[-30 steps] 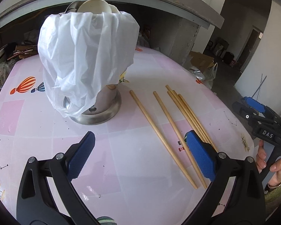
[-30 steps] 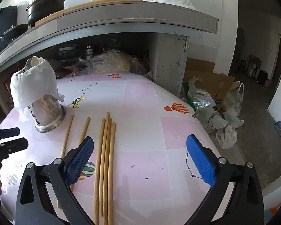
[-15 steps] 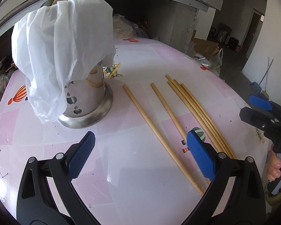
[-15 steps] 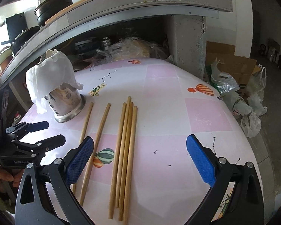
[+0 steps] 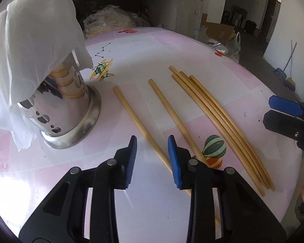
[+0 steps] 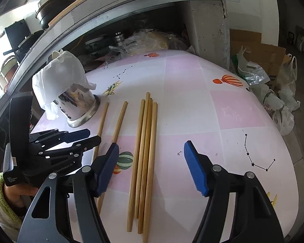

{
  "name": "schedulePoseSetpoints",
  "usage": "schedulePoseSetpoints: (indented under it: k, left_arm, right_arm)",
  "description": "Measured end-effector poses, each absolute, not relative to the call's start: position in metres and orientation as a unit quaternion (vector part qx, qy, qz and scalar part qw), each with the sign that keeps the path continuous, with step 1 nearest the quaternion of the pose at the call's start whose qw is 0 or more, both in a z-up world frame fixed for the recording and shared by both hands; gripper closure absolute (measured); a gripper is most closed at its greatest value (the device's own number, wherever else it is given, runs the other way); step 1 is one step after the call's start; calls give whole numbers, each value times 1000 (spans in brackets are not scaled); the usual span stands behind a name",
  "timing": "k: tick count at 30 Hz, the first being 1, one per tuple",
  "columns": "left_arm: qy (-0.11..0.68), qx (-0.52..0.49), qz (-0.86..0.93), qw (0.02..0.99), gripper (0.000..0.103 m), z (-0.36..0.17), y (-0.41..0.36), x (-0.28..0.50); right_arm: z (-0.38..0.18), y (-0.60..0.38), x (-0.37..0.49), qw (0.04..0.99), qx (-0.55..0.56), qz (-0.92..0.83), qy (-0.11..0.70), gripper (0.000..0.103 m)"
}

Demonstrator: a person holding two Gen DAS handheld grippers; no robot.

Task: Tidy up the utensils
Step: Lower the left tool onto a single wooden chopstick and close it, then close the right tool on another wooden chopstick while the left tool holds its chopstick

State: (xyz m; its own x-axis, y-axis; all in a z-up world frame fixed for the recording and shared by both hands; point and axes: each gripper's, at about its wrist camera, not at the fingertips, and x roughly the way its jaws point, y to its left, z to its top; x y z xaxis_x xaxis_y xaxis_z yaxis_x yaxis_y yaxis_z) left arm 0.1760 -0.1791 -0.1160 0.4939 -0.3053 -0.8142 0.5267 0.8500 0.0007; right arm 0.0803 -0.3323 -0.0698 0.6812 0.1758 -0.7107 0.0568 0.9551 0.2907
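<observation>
Several long wooden chopsticks lie on the pink table: a single one nearest the holder [image 5: 135, 113] [image 6: 102, 119], a second single [image 5: 170, 111] [image 6: 119, 121], and a bundle of several [image 5: 218, 113] [image 6: 146, 137]. A perforated steel utensil holder [image 5: 69, 109] [image 6: 81, 105] stands at the left under a white plastic bag [image 5: 32, 46]. My left gripper [image 5: 152, 154] [image 6: 79, 139] is partly closed, its blue pads on either side of the nearest single chopstick, not touching it. My right gripper [image 6: 152, 162] [image 5: 283, 111] is open above the bundle.
The table [image 6: 212, 101] has printed balloons and stars and a rounded edge at the right. Behind it are a concrete pillar [image 6: 208, 30], a shelf with pots [image 6: 54, 6], and plastic bags and cardboard on the floor [image 6: 269, 77].
My left gripper has narrowed from wide open and moved down over the nearest single chopstick. My right gripper has moved forward over the bundle and narrowed somewhat.
</observation>
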Motion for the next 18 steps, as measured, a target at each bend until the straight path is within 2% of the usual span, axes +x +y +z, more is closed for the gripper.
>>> schedulePoseSetpoints:
  k: [7, 9, 12, 18]
  left_arm:
    - [441, 137, -230, 857, 82, -119, -180, 176]
    - [442, 134, -227, 857, 90, -119, -178, 175]
    - [443, 130, -221, 859, 92, -120, -173, 174]
    - [454, 121, -207, 858, 95, -120, -161, 171]
  right_arm:
    - [-69, -329, 80, 906, 142, 39, 398, 38]
    - [-70, -328, 80, 905, 141, 41, 399, 40]
    - [-71, -328, 80, 904, 141, 43, 402, 45]
    - [-79, -331, 83, 895, 152, 48, 416, 64]
